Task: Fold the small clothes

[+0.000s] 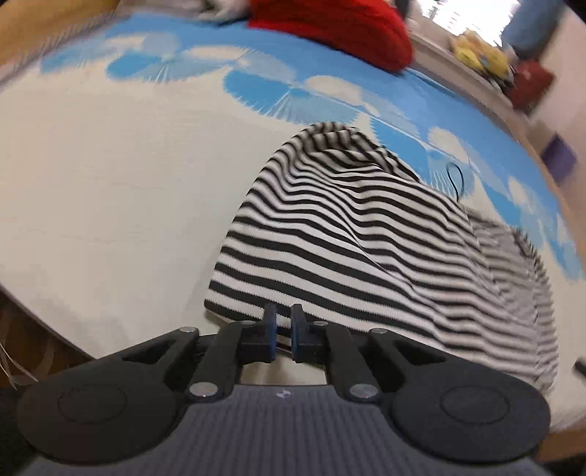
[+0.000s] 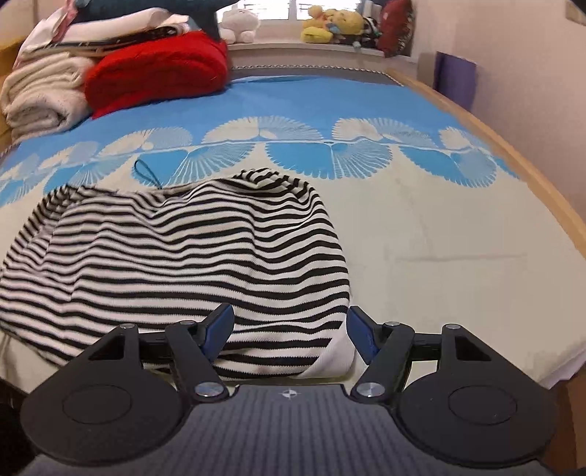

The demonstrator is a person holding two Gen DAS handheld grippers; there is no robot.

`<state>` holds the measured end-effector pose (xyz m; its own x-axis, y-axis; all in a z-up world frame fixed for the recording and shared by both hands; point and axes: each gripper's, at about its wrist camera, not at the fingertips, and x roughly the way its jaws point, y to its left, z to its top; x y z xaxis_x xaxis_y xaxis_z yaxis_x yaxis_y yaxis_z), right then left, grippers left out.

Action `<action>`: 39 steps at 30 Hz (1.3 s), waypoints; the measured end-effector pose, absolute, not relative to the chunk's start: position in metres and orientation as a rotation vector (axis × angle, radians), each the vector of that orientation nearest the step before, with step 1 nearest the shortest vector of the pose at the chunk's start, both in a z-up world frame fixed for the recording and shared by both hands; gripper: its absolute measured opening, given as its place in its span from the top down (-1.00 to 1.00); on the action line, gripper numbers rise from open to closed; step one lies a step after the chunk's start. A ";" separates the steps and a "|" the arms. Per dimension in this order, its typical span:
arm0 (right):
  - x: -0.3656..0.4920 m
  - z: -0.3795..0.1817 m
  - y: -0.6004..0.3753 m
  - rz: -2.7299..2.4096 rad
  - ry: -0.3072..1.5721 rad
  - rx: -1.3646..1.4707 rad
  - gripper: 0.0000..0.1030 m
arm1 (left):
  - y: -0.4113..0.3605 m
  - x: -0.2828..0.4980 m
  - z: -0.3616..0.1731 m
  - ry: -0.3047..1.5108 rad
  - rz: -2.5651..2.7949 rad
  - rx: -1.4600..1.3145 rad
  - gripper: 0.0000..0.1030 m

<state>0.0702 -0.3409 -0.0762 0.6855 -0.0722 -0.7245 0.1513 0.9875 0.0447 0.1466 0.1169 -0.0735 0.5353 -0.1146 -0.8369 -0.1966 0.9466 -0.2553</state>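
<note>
A black-and-white striped garment (image 1: 340, 234) lies bunched on the bed. My left gripper (image 1: 284, 322) is shut on its near hem, with striped cloth pinched between the blue pads. In the right wrist view the same striped garment (image 2: 190, 252) lies in front, its near right corner with a white edge between the fingers. My right gripper (image 2: 289, 329) is open, its fingers wide apart on either side of that corner, not closed on it.
The bed cover (image 2: 439, 227) is cream with a blue fan pattern. A red folded knit (image 2: 157, 73) and cream towels (image 2: 40, 95) are stacked at the far left. Plush toys (image 2: 329, 22) sit on the sill. The wooden bed edge (image 2: 531, 172) runs along the right. A dark cord loop (image 2: 146, 175) lies behind the garment.
</note>
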 end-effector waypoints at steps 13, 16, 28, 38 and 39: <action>0.080 -0.077 -0.351 -0.153 0.806 0.170 -0.35 | 0.151 0.163 -0.121 1.117 0.178 -0.716 -0.06; 0.081 -0.078 -0.361 -0.200 0.816 0.199 -0.35 | 0.156 0.164 -0.123 1.095 0.208 -0.767 0.08; 0.075 -0.087 -0.406 -0.434 0.866 0.267 -0.35 | 0.046 0.169 -0.027 0.863 0.181 -0.158 0.86; 0.022 -0.048 -0.486 -0.619 0.592 0.317 -0.35 | -0.225 0.099 -0.005 0.536 -0.443 0.279 0.86; 0.017 -0.049 -0.494 -0.629 0.595 0.334 -0.35 | -0.245 0.093 -0.021 0.567 -0.512 0.314 0.84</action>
<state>0.0170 -0.4937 -0.0487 0.6516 -0.4500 -0.6107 0.6346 0.7645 0.1137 0.0928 -0.2454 -0.0214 0.7245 -0.3716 -0.5805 0.5396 0.8298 0.1423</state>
